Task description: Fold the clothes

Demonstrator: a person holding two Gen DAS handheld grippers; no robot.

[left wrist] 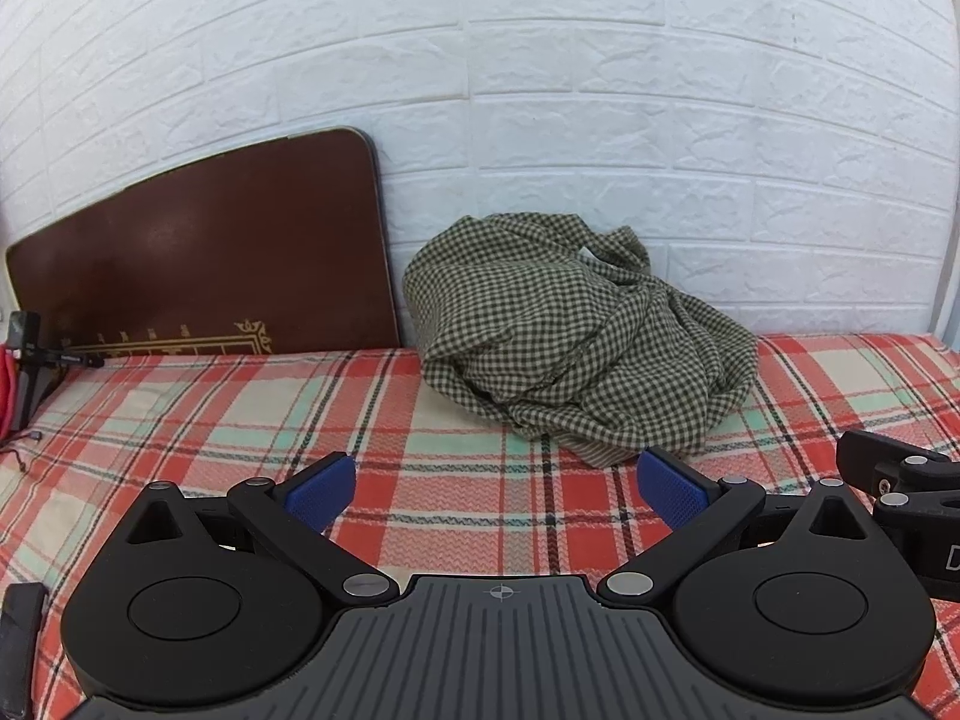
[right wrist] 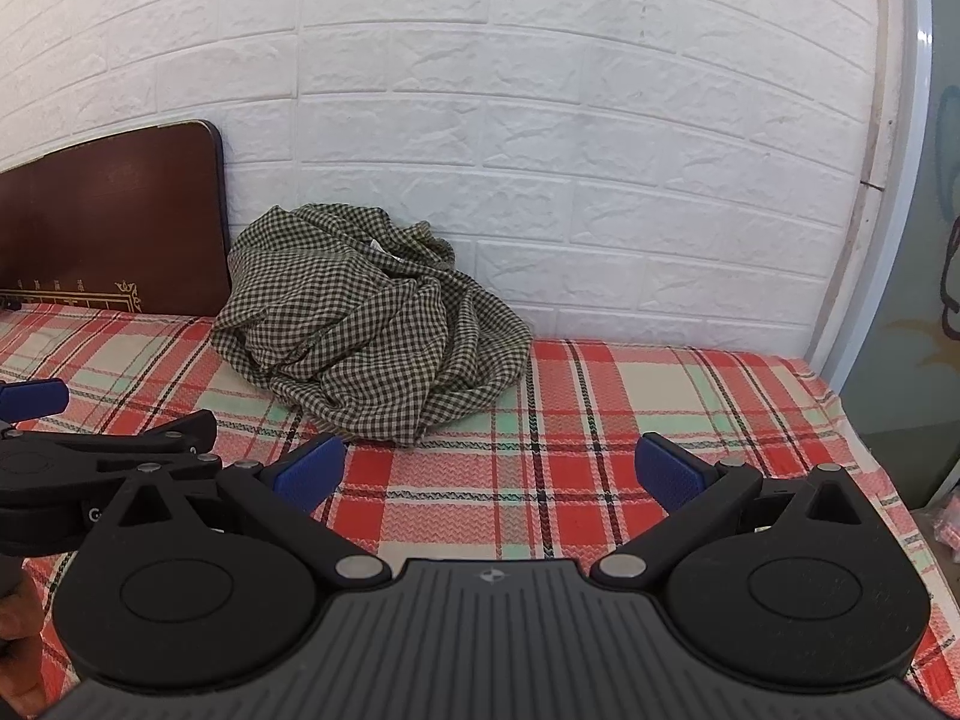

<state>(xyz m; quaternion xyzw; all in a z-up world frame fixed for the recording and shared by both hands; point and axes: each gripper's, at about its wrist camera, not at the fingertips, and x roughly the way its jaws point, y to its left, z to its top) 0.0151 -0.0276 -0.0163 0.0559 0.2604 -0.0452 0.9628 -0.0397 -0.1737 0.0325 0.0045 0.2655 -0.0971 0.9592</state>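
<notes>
A crumpled green-and-cream checked garment point(left wrist: 576, 336) point(right wrist: 372, 324) lies in a heap on the plaid bed cover, against the white brick wall. My left gripper point(left wrist: 497, 489) is open, its blue pads wide apart, hovering over the cover just short of the heap's near edge. My right gripper point(right wrist: 489, 474) is open too, a little nearer than the garment and to its right. Nothing sits between either pair of fingers. In the right wrist view the left gripper's body shows at the left edge, and the right gripper's body appears at the right edge of the left wrist view.
The bed is covered by a red, cream and mint plaid sheet point(left wrist: 210, 420) point(right wrist: 660, 396). A brown board with gold trim point(left wrist: 204, 252) point(right wrist: 108, 216) leans on the wall to the left of the garment. The bed's right edge point(right wrist: 864, 438) drops off beside a pale cabinet.
</notes>
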